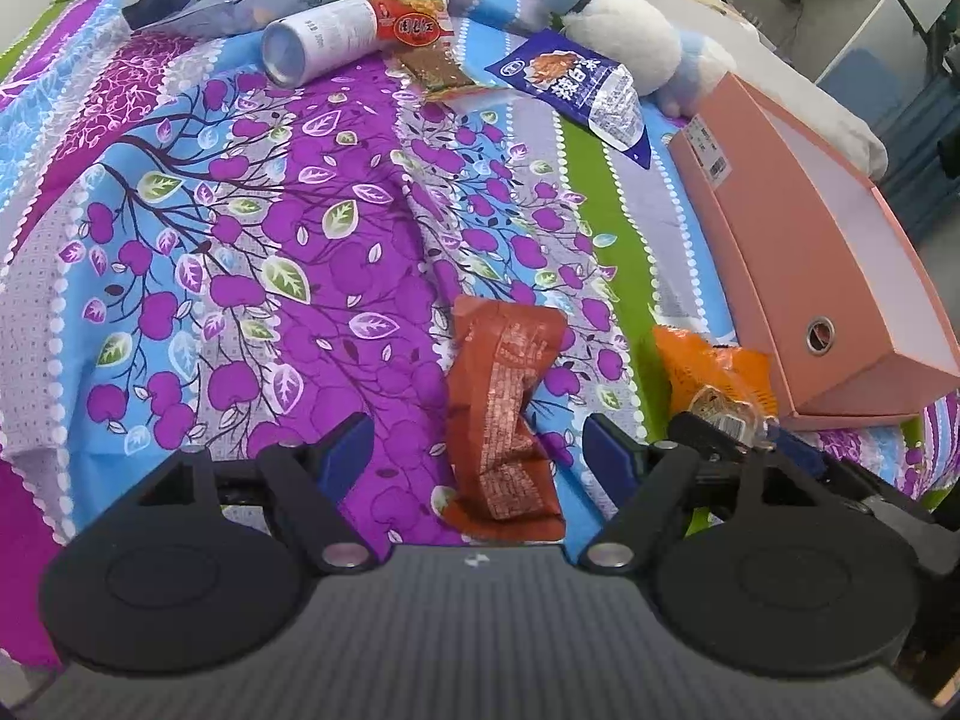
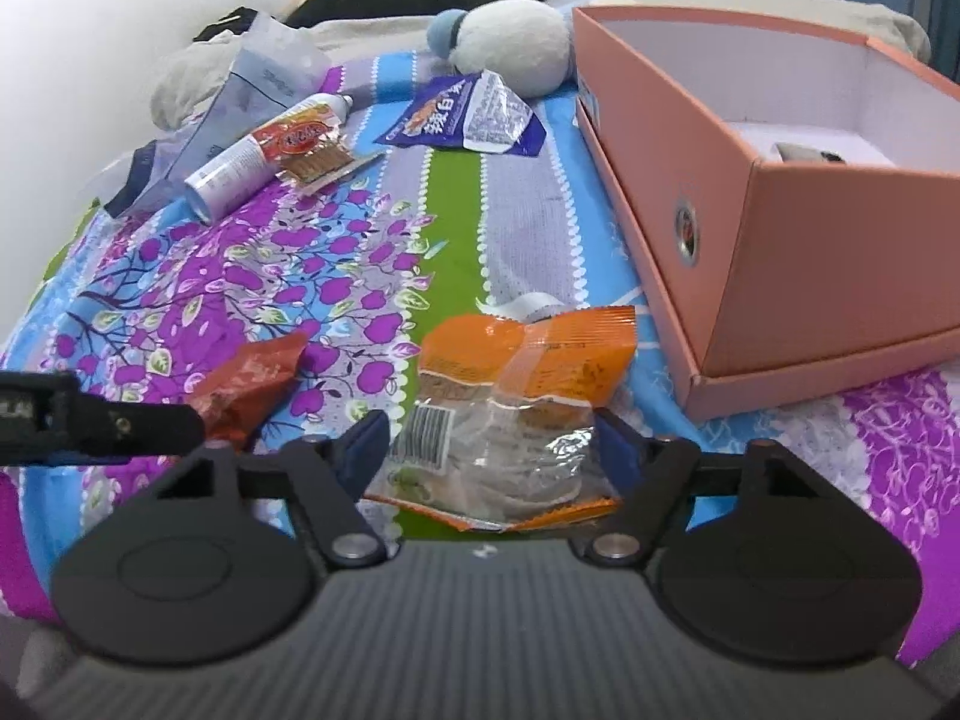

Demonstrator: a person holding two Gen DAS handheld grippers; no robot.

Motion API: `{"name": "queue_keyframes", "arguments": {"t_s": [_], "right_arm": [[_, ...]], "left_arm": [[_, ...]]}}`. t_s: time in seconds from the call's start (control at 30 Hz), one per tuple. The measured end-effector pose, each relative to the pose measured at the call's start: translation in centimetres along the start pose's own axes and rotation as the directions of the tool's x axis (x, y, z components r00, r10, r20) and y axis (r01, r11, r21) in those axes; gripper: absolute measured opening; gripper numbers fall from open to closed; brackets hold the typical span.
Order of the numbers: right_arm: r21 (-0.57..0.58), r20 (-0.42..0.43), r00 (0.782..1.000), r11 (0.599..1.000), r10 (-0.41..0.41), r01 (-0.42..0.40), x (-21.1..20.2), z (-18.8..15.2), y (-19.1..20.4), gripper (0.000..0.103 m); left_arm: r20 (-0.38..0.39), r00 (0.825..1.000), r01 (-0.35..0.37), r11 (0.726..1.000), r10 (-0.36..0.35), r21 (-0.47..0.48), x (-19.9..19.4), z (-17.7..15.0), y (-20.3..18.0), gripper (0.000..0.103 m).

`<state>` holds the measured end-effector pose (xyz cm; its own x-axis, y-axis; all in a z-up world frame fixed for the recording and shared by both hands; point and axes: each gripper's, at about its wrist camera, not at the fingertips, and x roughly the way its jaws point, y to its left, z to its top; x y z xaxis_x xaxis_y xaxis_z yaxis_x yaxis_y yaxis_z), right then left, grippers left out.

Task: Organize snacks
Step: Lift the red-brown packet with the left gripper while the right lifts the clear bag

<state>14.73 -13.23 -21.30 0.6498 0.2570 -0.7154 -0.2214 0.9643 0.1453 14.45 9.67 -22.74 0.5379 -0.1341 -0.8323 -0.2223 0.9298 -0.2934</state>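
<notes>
A: How are the two claws set?

B: Both are held apart. The left claw (image 1: 477, 456) is spread around the near part of the red-brown snack packet (image 1: 507, 414), with nothing clamped. The right claw (image 2: 492, 450) is spread on either side of the orange snack packet (image 2: 522, 408); whether its pads are already touching the wrapper cannot be told.

A: Where are the snacks placed relative to the pink box?

B: The pink cardboard box (image 2: 828, 276) is open on the bedspread (image 2: 336, 252). The orange packet is lying just beside the box's near corner, on the side away from the opening. The red-brown packet is found further from the box, beyond the orange one. A blue packet (image 1: 576, 84) and a red-labelled sachet (image 1: 420, 36), which is resting against a white tube (image 1: 324, 39), are lying well apart from the box's near end, close to a plush toy (image 1: 624, 30).

A: Which relation is the next move decided by?

B: It is judged that the orange packet is to be clamped first. Its long axis appears to run forward along the right claw's fingers, so a closure across its narrow width is allowed. The box lies ahead and to the right of that claw, and the right hand is the nearer one to it. The red-brown packet is likewise aligned lengthwise between the left claw's fingers.
</notes>
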Motion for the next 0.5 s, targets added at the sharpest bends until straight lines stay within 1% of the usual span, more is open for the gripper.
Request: {"name": "queue_keyframes", "arguments": {"t_s": [0.17,0.3,0.33,0.43,0.5], "right_arm": [[-0.037,0.026,1.0,0.999,0.008,-0.007,-0.9,0.2,0.2,0.072],[-0.048,0.018,1.0,0.999,0.018,-0.017,-1.0,0.0,0.1,0.071],[-0.049,0.015,1.0,0.999,0.02,-0.019,-1.1,-0.1,0.0,0.071],[-0.053,0.013,1.0,0.998,0.021,-0.021,-1.2,-0.1,-0.2,0.071],[-0.051,0.012,1.0,0.998,0.022,-0.022,-1.3,-0.1,-0.3,0.071]], "left_arm": [[0.014,1.0,0.004,1.0,-0.004,0.019,0.3,0.1,-0.6,0.08],[0.017,1.0,0.002,0.999,-0.002,0.039,0.8,0.1,-1.5,0.08],[0.016,1.0,0.004,0.999,-0.005,0.043,1.0,0.2,-1.6,0.079],[0.015,1.0,-0.014,0.996,0.013,0.086,1.7,0.1,-2.5,0.079],[0.019,1.0,-0.026,0.993,0.024,0.119,2.1,-0.1,-3.0,0.076]]}}
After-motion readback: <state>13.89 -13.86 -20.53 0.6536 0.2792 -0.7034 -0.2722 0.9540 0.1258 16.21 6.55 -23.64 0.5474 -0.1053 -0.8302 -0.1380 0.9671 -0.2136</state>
